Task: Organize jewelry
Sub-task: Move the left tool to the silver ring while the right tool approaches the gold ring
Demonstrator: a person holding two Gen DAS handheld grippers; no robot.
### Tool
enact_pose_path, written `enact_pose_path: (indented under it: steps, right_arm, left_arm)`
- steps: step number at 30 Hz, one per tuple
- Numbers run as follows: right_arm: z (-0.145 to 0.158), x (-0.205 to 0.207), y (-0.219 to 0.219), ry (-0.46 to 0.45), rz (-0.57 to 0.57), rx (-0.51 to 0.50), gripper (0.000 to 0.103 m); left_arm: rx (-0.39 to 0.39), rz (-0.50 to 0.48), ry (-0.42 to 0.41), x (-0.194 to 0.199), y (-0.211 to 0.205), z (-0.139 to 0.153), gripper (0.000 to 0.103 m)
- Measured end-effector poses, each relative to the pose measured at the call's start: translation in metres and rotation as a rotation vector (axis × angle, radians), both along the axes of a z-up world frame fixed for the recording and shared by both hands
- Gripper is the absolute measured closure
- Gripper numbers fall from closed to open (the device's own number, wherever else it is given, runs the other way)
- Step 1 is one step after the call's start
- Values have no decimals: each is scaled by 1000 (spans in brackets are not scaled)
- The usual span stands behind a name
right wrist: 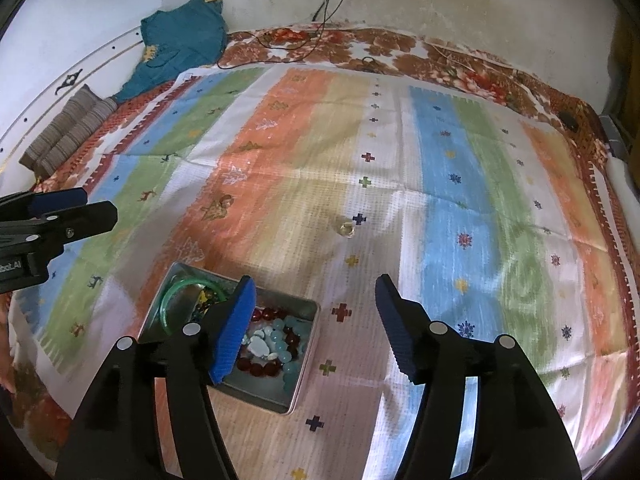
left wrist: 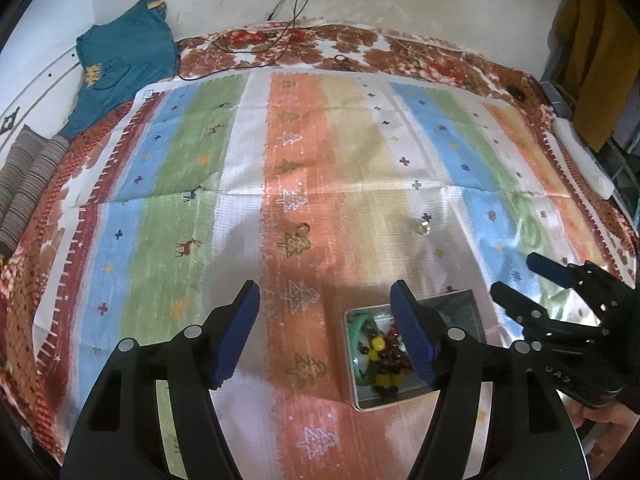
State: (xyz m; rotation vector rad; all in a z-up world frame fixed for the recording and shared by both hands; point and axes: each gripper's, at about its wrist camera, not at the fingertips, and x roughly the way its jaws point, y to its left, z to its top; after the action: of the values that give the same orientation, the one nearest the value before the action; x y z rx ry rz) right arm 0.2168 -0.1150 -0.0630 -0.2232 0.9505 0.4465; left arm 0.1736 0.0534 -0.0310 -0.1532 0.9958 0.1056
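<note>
Hovering low over the striped mat [left wrist: 248,168], the left gripper [left wrist: 325,328], jaws spread wide, gripping nothing. Sitting just right of it, one square metal tin [left wrist: 354,396], its near edge partly hidden behind the right finger. Showing inside from this side: one green bangle [left wrist: 360,328], one beaded bracelet in yellow and dark red [left wrist: 384,356]. Hanging off to the right, the right gripper [right wrist: 316,312], also spread apart and holding nothing, its left finger crossing over the tin. Looking down from the right wrist, more turning up in that tin: one dark red bead bracelet [right wrist: 268,364] and one pale blue stone bracelet [right wrist: 292,344], tangled together. Lying alone farther out on the mat, well apart from the tin, one small ring [right wrist: 346,229] on the beige stripe. Resting along the far left edge, one teal garment [left wrist: 124,60] and two striped cushions [left wrist: 28,176]. Trailing down the wall, black cables [left wrist: 296,4].
</note>
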Motion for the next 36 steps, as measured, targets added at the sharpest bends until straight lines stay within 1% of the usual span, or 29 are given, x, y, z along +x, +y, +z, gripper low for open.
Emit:
enact_pose_path:
  steps: [2, 6, 8, 11, 15, 19, 22, 30, 36]
  right_arm:
    - [-3, 5, 0, 5, -3, -7, 38]
    - [-6, 13, 1, 12, -5, -19, 37]
    - [-8, 17, 1, 17, -11, -18, 36]
    - [-10, 23, 2, 32, -16, -21, 35]
    - [-14, 31, 2, 34, -26, -30, 33]
    - [-21, 38, 5, 50, -24, -37, 33]
    - [-24, 43, 8, 56, -20, -43, 33]
    - [-35, 56, 12, 85, -19, -49, 33]
    - [-49, 67, 13, 114, -21, -65, 33]
  left_arm:
    - [18, 0, 5, 4, 1, -3, 35]
    - [47, -2, 27, 14, 2, -10, 33]
    - [42, -2, 44, 17, 4, -11, 33]
    - [48, -10, 26, 18, 2, -6, 31]
    - [48, -11, 24, 24, -1, -7, 30]
    - [58, -14, 42, 34, -2, -15, 30]
    - [62, -5, 36, 41, 0, -18, 30]
    - [53, -4, 102, 63, 8, -43, 30]
    - [39, 11, 130, 78, 16, -57, 30]
